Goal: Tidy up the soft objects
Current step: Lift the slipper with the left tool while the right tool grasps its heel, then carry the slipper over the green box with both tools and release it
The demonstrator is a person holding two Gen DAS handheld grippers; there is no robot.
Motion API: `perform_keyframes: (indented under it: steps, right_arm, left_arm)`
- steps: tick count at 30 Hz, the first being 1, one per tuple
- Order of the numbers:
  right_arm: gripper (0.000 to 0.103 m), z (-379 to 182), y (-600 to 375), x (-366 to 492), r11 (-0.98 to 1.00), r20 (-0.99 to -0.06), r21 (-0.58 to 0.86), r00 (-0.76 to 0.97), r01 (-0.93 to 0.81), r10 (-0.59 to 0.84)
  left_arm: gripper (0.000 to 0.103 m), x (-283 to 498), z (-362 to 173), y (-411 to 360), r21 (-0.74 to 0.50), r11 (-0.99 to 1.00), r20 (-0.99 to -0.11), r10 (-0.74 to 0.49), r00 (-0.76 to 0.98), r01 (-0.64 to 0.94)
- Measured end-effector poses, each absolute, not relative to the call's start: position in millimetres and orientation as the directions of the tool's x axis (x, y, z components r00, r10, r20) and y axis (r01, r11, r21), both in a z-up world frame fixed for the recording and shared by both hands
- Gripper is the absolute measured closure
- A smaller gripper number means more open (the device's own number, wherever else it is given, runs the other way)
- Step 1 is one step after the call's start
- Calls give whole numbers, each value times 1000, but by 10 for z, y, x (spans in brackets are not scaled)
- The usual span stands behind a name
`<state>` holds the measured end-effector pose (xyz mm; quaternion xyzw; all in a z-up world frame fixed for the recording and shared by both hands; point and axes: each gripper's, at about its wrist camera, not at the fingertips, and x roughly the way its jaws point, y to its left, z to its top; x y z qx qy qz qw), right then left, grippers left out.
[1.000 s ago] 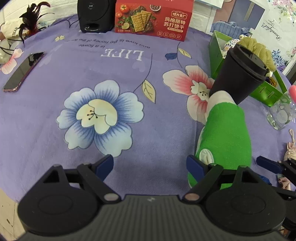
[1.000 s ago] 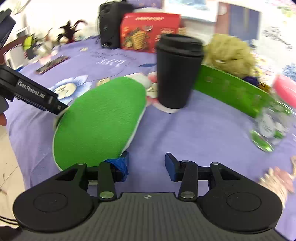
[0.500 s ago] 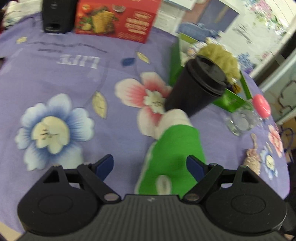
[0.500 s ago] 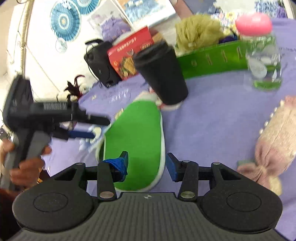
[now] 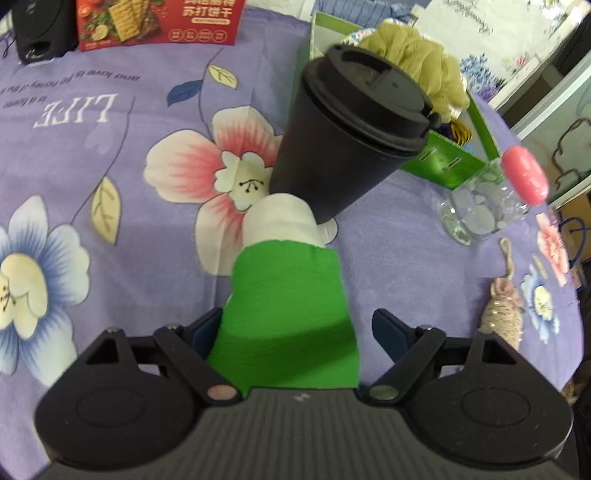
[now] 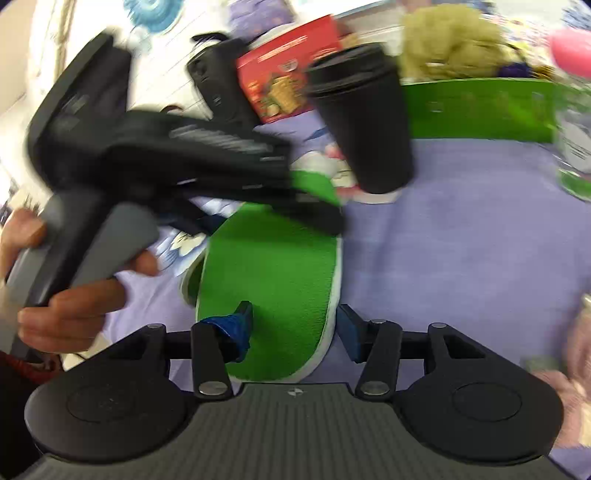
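- the green insole [image 5: 291, 306] lies flat on the desk [image 5: 388, 236], which is covered in a purple flowered cloth; its long axis runs from the near edge away toward the black lidded cup [image 5: 347, 133], and its white far tip touches the cup's foot.
- the left gripper [image 5: 295, 328] hangs over the near part of the insole with its jaws wide apart, one on each side; whether the left jaw touches the insole's edge cannot be told, the right one stands clear, and nothing is held.
- the right gripper [image 6: 293, 325] has just been opening its jaws; they straddle the near end of the insole [image 6: 273, 280] with a gap at the pads, gripping nothing.
- readable writing: "life" in large white letters on the cloth [image 5: 77, 110], with a smaller line above it, partly legible: "and love is the honey of".
- the red cracker box [image 5: 159, 22] carries chinese characters.
- behind the cup stands a green box [image 5: 443, 158] holding a yellowish mesh pouf [image 5: 417, 59].
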<state>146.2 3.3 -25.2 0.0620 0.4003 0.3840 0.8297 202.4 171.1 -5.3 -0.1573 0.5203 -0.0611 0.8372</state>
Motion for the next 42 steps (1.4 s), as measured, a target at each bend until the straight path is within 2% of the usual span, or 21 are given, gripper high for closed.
perform_keyframes:
  steps: [5, 9, 12, 14, 16, 17, 18, 19, 21, 26, 30, 36, 42]
  right_arm:
    - [64, -251, 386, 1368, 695, -664, 258, 400, -671, 632]
    - [62, -334, 574, 1320, 715, -660, 170, 461, -678, 594]
    - [62, -416, 677, 1190, 666, -626, 14, 513, -746, 587]
    - [65, -437, 685, 1161, 660, -616, -13, 526, -751, 587]
    - [80, -428, 670, 1154, 658, -610, 2, 520, -753, 597]
    - [85, -427, 667, 1140, 652, -606, -2, 519, -759, 603]
    - [94, -423, 660, 1118, 641, -604, -7, 514, -768, 609]
    - [99, -400, 642, 1094, 637, -602, -15, 516, -771, 610]
    - [102, -290, 562, 1047, 642, -576, -41, 543, -766, 611]
    - [102, 16, 250, 1135, 701, -499, -51, 626, -711, 599]
    - [101, 310, 4, 1215, 759, -424, -66, 707, -647, 566]
    - [100, 762, -389, 1521, 822, -340, -159, 812, -547, 475]
    - [99, 1165, -690, 2357, 830, -367, -298, 859, -471, 356]
  left_arm:
    - [18, 2042, -129, 1606, -249, 967, -874, -201, 442, -51]
    - [21, 1988, -160, 1694, -280, 958, -870, -228, 437, -56]
    - [32, 1936, -161, 1794, -313, 947, -863, -251, 438, -75]
    - [52, 1881, -142, 1865, -334, 938, -859, -261, 440, -95]
    - [61, 1798, -97, 1920, -345, 932, -854, -260, 450, -115]
    - [71, 1752, -67, 1950, -361, 926, -846, -274, 458, -112]
    - [73, 1708, -30, 1977, -379, 919, -838, -291, 461, -110]
    - [74, 1663, 23, 1992, -397, 912, -827, -308, 471, -102]
    - [74, 1588, 188, 1973, -407, 911, -801, -322, 505, -64]
    - [74, 1605, 641, 1773, -456, 889, -725, -404, 559, 50]
    - [74, 1743, 975, 1465, -443, 885, -680, -436, 589, 144]
    - [74, 2254, 1492, 1058, -449, 856, -614, -504, 608, 256]
    - [73, 3187, 1782, 586, -449, 840, -598, -536, 596, 305]
